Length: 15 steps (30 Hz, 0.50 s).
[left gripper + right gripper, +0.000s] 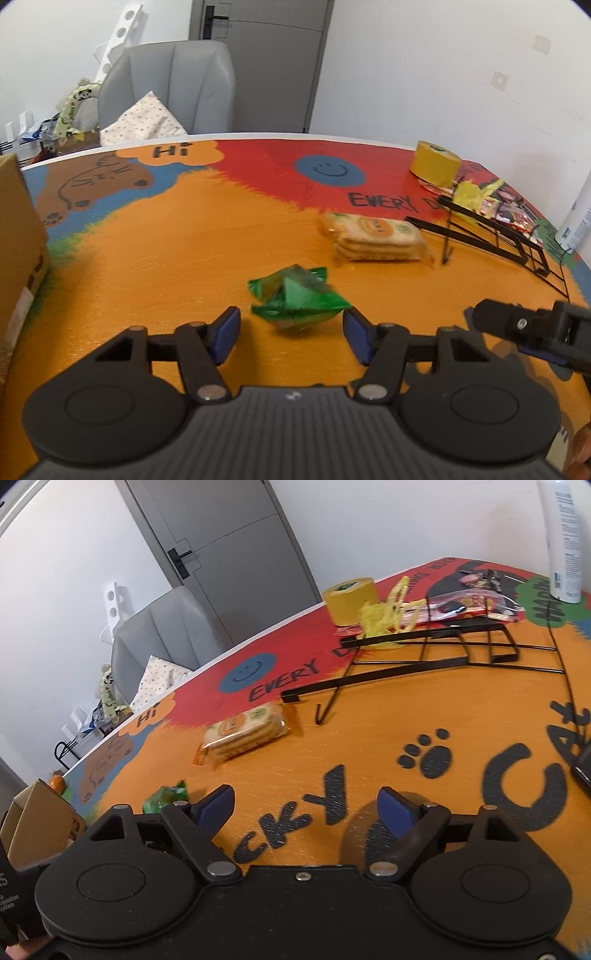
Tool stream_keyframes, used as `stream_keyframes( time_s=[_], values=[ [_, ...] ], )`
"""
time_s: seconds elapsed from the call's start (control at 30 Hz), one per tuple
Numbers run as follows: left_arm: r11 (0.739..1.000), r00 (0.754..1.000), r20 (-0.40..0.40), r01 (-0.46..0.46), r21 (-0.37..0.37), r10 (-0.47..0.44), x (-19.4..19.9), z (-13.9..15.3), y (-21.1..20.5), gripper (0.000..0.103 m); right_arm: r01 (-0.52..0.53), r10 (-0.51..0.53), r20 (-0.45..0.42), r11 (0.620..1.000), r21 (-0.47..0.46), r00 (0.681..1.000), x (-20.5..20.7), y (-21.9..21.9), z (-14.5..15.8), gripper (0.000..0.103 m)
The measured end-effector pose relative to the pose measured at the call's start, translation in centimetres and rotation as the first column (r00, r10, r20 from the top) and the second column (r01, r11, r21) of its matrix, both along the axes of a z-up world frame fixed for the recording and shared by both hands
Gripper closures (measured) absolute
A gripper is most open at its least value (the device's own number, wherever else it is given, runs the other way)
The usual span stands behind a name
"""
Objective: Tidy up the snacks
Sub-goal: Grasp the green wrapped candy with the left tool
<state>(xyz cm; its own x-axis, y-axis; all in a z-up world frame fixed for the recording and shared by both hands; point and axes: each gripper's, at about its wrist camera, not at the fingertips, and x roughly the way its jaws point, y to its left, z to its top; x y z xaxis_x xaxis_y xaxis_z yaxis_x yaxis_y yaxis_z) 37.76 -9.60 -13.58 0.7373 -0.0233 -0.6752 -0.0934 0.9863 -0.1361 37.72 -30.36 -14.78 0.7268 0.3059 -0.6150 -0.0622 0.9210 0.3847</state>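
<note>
1. Left hand-held gripper (291, 334): fingers apart, green snack (297, 297) just ahead between the tips, resting on the tabletop (166, 251).
2. Right hand-held gripper (306, 808): fingers apart, empty.
3. Cracker pack (375, 238) lies farther out, beside the wire rack (491, 240).

One green packet (297, 295), one cracker pack (375, 238), one tape roll (436, 162), perhaps one rack (480, 230).

1. Looks like a home, probably a living or play room.
2. Grey armchair (173, 85) with a dotted cushion (142, 120), plus a grey door (258, 62).
3. Desk (166, 236) wears a cartoon cat mat, with clutter off to the side.
</note>
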Motion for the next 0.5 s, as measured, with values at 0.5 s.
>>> stream_keyframes(
  time_s=[0.5],
  values=[
    [0.999, 0.998, 0.067, -0.009, -0.044, 0.012, 0.1, 0.6, 1.3, 0.023, -0.018, 0.018, -0.009, 1.0, -0.001, 1.0, 0.6, 1.1, -0.3, 0.017]
  ],
)
